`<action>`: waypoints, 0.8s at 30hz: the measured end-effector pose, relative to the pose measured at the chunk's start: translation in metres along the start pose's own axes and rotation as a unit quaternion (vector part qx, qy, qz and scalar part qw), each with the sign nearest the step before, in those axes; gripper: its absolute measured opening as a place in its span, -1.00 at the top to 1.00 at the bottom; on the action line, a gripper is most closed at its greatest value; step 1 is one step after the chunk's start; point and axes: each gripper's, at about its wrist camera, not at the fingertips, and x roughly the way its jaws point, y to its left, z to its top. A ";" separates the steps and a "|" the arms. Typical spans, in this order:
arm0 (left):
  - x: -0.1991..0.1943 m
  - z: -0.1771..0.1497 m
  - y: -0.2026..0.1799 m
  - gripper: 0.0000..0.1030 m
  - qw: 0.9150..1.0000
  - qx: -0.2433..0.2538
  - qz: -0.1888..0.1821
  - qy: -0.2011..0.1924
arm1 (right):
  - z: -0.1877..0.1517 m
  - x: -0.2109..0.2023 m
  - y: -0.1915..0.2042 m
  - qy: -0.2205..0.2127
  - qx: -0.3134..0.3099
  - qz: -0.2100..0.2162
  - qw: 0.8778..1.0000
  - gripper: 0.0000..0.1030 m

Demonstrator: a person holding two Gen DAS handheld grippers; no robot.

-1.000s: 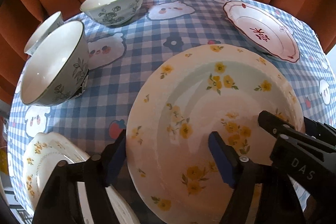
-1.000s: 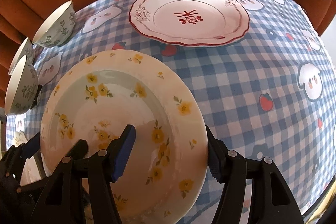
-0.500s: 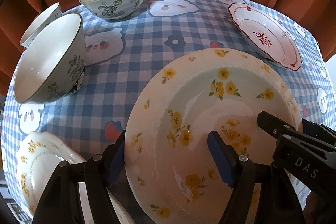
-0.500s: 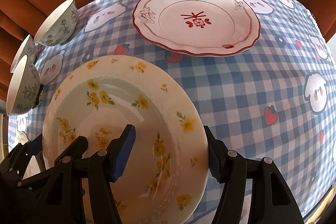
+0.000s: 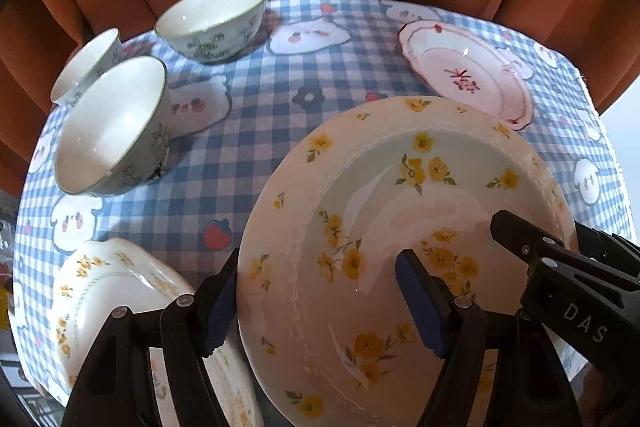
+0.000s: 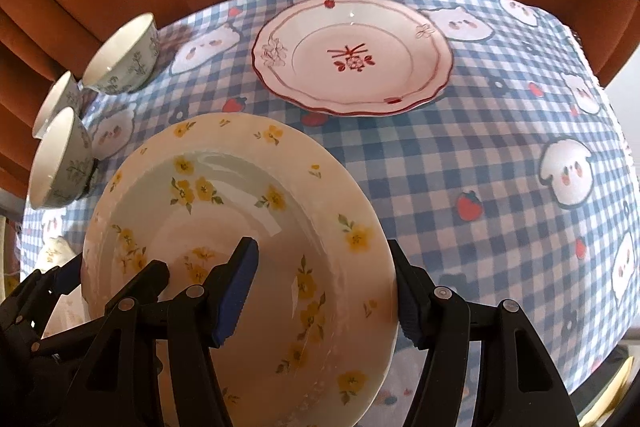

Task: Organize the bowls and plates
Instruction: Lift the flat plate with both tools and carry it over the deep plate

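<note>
Yellow-flowered plate (image 5: 400, 227) sits clamped at its left rim by the left gripper (image 5: 320, 303), raised above the checked counter (image 5: 260, 115) near three bowls (image 5: 114, 131). Right view: the right gripper (image 6: 320, 291) clamps the plate's right rim; a red-patterned plate (image 6: 352, 59) lies beyond.

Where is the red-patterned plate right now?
The red-patterned plate lies on the checked tablecloth at the far side, right of the three bowls and beyond the held yellow-flowered plate.
</note>
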 end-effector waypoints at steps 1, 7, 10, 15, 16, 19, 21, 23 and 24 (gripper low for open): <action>-0.005 0.000 0.001 -0.47 1.000 0.001 -0.002 -0.003 | -0.001 -0.006 0.001 -0.005 0.001 -0.001 1.000 -0.28; -0.029 -0.003 0.007 -0.47 1.000 0.007 -0.015 -0.025 | -0.006 -0.037 0.010 -0.031 0.004 -0.012 0.999 -0.28; -0.040 -0.007 0.015 -0.47 0.999 0.008 -0.022 -0.032 | -0.010 -0.049 0.019 -0.039 0.004 -0.017 0.999 -0.28; -0.054 -0.017 0.033 -0.46 0.999 0.008 -0.027 -0.039 | -0.023 -0.066 0.037 -0.049 0.002 -0.021 0.999 -0.28; -0.057 -0.020 0.038 -0.46 0.999 0.007 -0.029 -0.041 | -0.025 -0.069 0.042 -0.051 0.001 -0.021 0.998 -0.28; -0.065 -0.027 0.048 -0.45 0.998 0.007 -0.030 -0.045 | -0.031 -0.074 0.052 -0.055 0.000 -0.021 0.998 -0.28; -0.069 -0.031 0.055 -0.45 0.998 0.006 -0.031 -0.048 | -0.036 -0.078 0.060 -0.059 0.001 -0.022 0.998 -0.28; -0.073 -0.036 0.063 -0.45 0.998 0.004 -0.031 -0.049 | -0.041 -0.082 0.070 -0.063 0.001 -0.020 0.998 -0.28; -0.075 -0.038 0.068 -0.45 0.998 0.004 -0.031 -0.049 | -0.042 -0.083 0.073 -0.064 0.001 -0.020 0.998 -0.28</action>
